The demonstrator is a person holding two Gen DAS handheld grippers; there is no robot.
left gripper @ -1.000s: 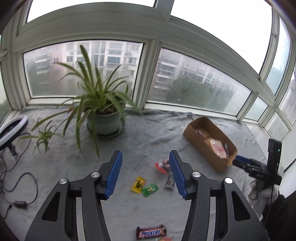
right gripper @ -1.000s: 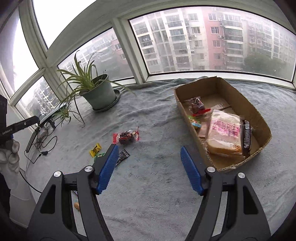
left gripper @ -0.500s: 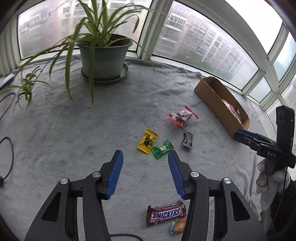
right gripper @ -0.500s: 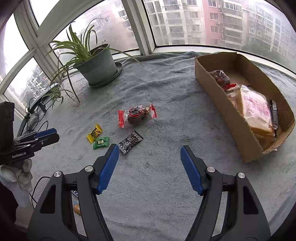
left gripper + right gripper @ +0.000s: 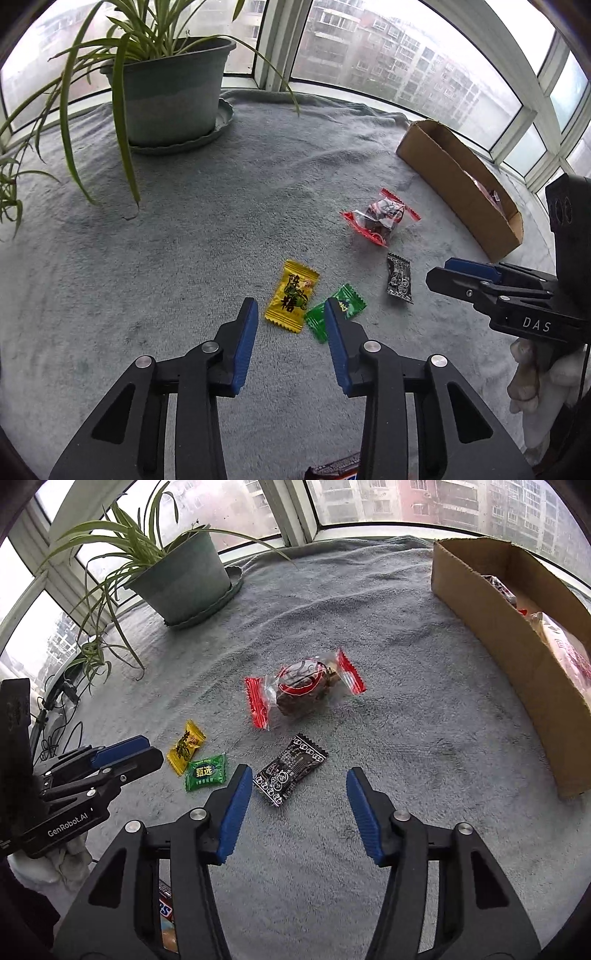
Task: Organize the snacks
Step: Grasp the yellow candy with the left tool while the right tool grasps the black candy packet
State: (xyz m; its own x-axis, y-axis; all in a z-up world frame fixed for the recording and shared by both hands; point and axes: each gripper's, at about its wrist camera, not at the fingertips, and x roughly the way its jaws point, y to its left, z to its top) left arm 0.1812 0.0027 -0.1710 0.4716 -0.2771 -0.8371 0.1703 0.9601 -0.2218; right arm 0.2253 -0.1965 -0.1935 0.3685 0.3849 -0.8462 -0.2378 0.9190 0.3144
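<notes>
The left tool (image 5: 290, 314) hangs low over the grey blanket-covered surface (image 5: 184, 240), its jaws closing with nothing pinched between them; the yellow candy (image 5: 292, 296) lies just ahead of the gap and the green candy (image 5: 334, 310) sits partly behind its right finger. The right tool (image 5: 299, 779) is spread wider, its jaws also closing on empty air, with the black sachet (image 5: 291, 770) just ahead of its left finger. Further ahead of it lies the red-ended clear wrapper (image 5: 301, 690) holding a dark snack. Well off to its right stands the cardboard box (image 5: 517, 657), already carrying several packets. A chocolate bar (image 5: 334, 470) peeks out beneath the left tool. A potted plant (image 5: 166, 81) stands far ahead to the left by the window.
</notes>
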